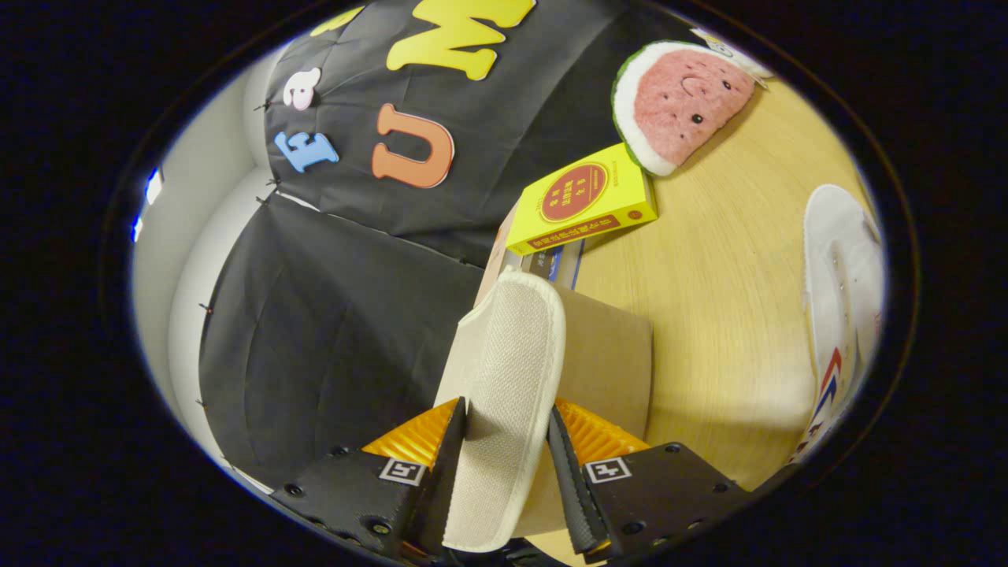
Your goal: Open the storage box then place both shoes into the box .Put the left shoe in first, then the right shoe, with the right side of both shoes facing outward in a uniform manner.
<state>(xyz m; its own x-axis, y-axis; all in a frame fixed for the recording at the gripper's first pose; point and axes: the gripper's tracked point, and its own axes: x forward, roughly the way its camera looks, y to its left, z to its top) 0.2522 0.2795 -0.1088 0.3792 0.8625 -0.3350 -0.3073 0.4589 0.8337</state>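
Pale wood makes up the surface (pixel 732 315) under my camera, which is rolled well over to one side, with the black cloth wall of the booth behind. Nearest to me, my hand-held gripper (pixel 505 441) is clenched on a cream slipper-like shoe (pixel 504 378), a finger pressing each side of it, so the shoe stands on edge between them and reaches out ahead. Just behind the shoe sits a brown cardboard face (pixel 610 354), which I take to be the storage box or its flap; I cannot tell from this angle whether it is open. Beyond that lies a yellow book (pixel 587 205) on a small stack, and farther off a watermelon plush (pixel 681 102). A white sneaker with coloured stripes (pixel 839 315) lies well apart on the surface, off toward the far side from the cloth.

I judge I am carrying this shoe to the box. To do it well I should level my wrist, keep the squeeze firm, check that the shoe's right side faces outward, and lower it clear of the cardboard edge before letting go.
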